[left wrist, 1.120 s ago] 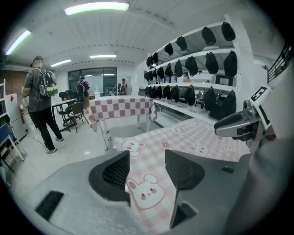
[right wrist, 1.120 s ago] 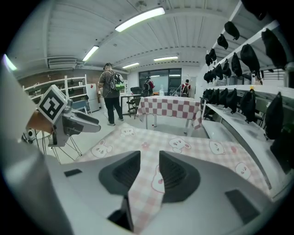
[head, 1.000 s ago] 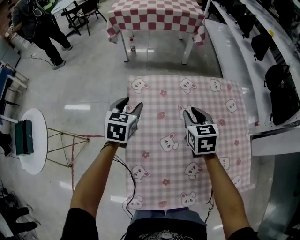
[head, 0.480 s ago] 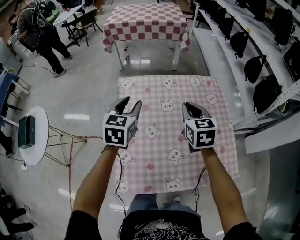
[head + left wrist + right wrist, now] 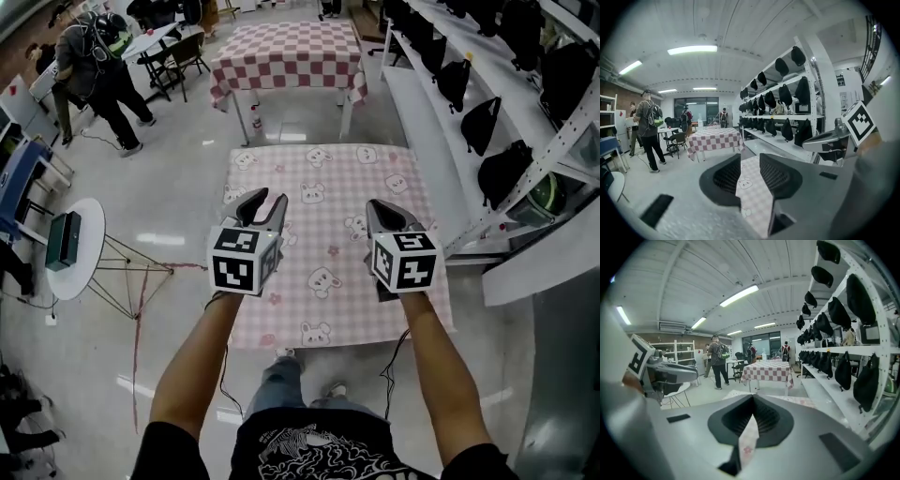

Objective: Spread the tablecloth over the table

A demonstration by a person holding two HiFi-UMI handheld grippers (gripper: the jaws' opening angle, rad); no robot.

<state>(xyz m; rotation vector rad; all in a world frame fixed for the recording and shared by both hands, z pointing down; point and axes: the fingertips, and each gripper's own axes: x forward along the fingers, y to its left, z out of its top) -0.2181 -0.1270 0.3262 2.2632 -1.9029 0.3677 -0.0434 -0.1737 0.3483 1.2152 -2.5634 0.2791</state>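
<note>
The pink checked tablecloth (image 5: 328, 178) with bunny prints lies flat over the whole table in the head view. Both grippers hang above its near half and touch nothing. My left gripper (image 5: 266, 202) has a gap between its jaws, which have just been closing with nothing between them. In the left gripper view (image 5: 750, 157) the cloth (image 5: 752, 194) shows through that gap. My right gripper (image 5: 387, 209) is shut and empty. In the right gripper view (image 5: 752, 398) its tips meet, and a thin strip of cloth (image 5: 749, 440) shows below them.
A table with a red-and-white checked cloth (image 5: 291, 52) stands beyond. White shelves with black bags (image 5: 469, 103) run along the right. A person (image 5: 98, 66) stands far left near chairs. A small round white table (image 5: 75, 248) with a green box is at left.
Both grippers have risen and drawn back toward the near edge; the table looks smaller and farther. The right jaws went from open to shut, and the left gap narrowed.
</note>
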